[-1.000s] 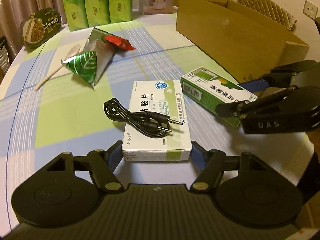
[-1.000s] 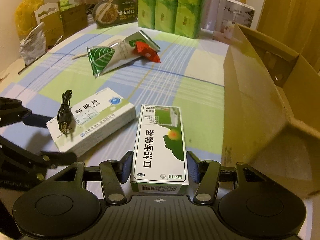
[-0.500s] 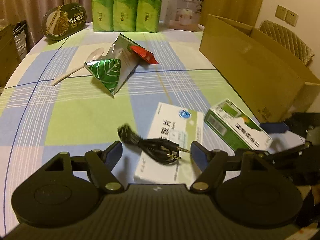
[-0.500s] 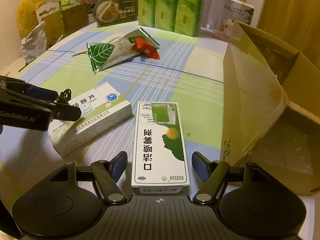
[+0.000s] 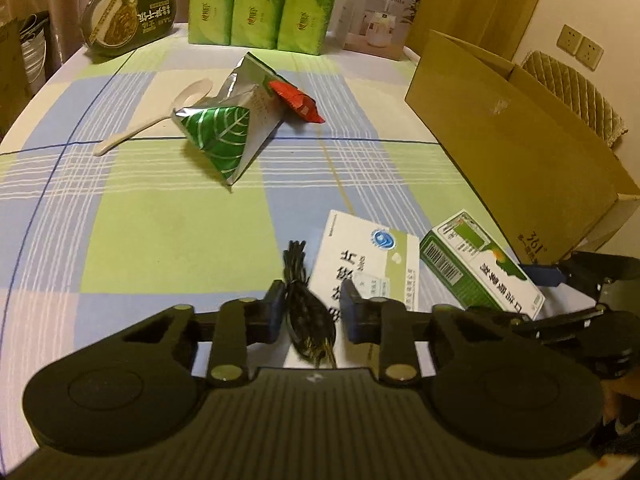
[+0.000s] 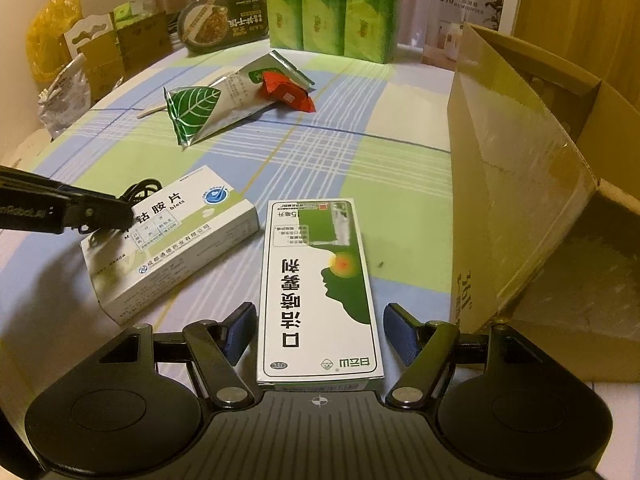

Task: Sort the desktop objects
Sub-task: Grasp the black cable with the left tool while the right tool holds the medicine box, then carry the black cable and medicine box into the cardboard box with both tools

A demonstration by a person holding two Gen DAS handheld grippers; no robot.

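My left gripper [image 5: 311, 307] has closed in around a coiled black audio cable [image 5: 306, 308] that lies on the near end of a white medicine box [image 5: 368, 264]; its pads sit at the cable's sides. The box also shows in the right wrist view [image 6: 172, 236], with the left gripper's finger [image 6: 80, 210] over it. My right gripper [image 6: 319, 334] is open, its pads on either side of a green and white spray box [image 6: 318, 288] without touching it. That box lies right of the white one [image 5: 480, 264].
An open cardboard box [image 6: 532, 184] stands at the right, close to the spray box. Farther back lie a green foil pouch [image 5: 224, 136], a red wrapper [image 5: 296, 100] and a plastic spoon [image 5: 152, 120]. Green tissue packs [image 5: 260, 0] and a food bowl [image 5: 128, 16] stand at the far edge.
My left gripper has pulled back, lifted its view and narrowed its jaws from around the white box to around the cable. The right gripper's jaws have opened wider around the spray box.
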